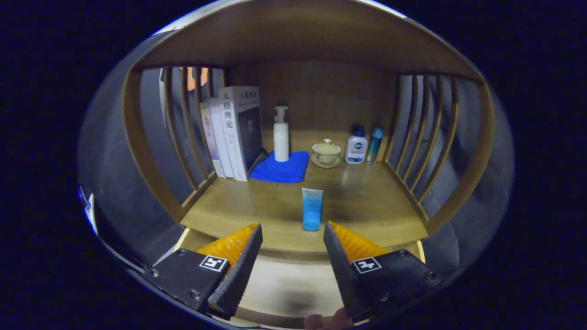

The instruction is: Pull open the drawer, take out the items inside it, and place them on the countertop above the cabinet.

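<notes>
The claw (292, 250) is apart and holds nothing; the blue tube (312, 209) stands on the table (367, 201) just ahead of it, probably already released, above the open drawer (284, 284).

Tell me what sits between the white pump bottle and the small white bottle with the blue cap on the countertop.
In the gripper view, a lidded cup on a saucer stands between the pump bottle and the white bottle. The open gripper hovers short of them.
</notes>
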`<action>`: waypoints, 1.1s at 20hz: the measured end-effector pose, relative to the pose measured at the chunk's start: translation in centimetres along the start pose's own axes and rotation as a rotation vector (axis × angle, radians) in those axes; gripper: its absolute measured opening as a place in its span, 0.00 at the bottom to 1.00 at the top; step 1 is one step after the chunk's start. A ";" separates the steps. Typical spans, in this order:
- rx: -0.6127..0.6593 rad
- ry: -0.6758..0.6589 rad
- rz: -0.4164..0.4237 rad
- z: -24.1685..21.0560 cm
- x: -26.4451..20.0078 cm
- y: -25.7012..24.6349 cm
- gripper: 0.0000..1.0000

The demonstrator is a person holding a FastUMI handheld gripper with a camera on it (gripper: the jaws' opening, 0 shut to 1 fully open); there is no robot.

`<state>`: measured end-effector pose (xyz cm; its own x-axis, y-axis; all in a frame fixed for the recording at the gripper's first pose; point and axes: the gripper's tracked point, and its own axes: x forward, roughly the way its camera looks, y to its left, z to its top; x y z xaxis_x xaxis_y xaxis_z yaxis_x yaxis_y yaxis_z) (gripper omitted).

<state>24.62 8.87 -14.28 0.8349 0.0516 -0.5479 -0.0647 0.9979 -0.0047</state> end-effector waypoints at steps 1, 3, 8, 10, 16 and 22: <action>-0.007 -0.022 0.006 -0.2 -1.3 0.2 0.86; -0.016 -0.063 0.021 -1.1 -3.6 0.8 0.86; -0.040 -0.150 0.020 -4.1 -7.9 1.1 0.95; -0.040 -0.173 0.019 -5.7 -8.9 1.3 0.95; -0.036 -0.187 -0.002 -12.2 -9.5 1.2 0.98; -0.006 -0.277 -0.070 -16.6 -9.2 0.4 0.98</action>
<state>7.84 8.18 -23.12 0.9548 -0.0079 -0.2971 -0.0043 0.9992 -0.0402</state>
